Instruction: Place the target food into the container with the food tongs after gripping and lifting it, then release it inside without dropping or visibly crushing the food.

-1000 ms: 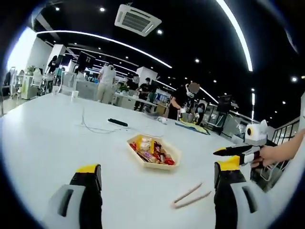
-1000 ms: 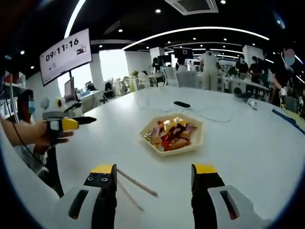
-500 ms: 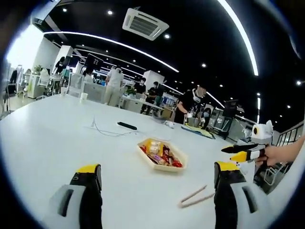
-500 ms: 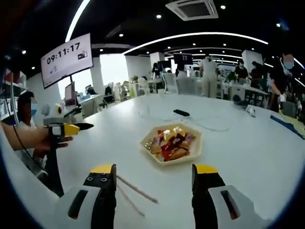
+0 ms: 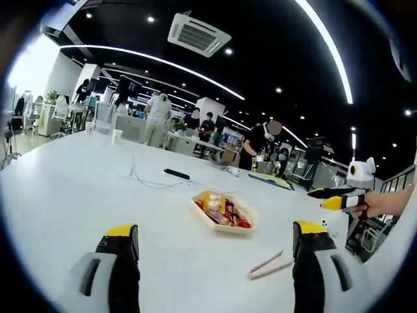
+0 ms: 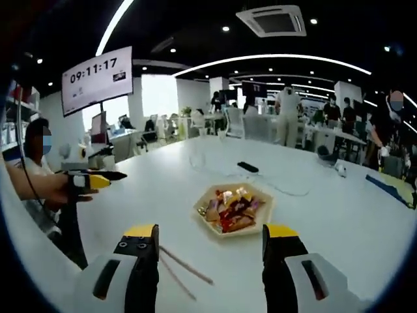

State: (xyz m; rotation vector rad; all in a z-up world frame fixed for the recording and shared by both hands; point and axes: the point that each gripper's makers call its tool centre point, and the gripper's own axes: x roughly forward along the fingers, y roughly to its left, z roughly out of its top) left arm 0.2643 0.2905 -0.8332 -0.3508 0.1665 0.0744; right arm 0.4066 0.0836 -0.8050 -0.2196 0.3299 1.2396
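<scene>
A: What is nearest?

B: In the left gripper view, the left gripper [image 5: 215, 261] has its jaws spread wide, holding nothing. The right gripper [image 6: 210, 257], in the right gripper view, is likewise wide apart and empty. Both hover above the white table [image 5: 65, 189].

A: And beyond them?

B: The tongs [image 5: 270, 266] lie flat near the table's close edge, apart from both grippers. Farther in, toward the middle, sits the tray [image 6: 234, 210] of wrapped snacks [image 6: 229, 207]. Past it lies a black remote [image 6: 247, 167] beside a thin cable [image 6: 287, 189].
</scene>
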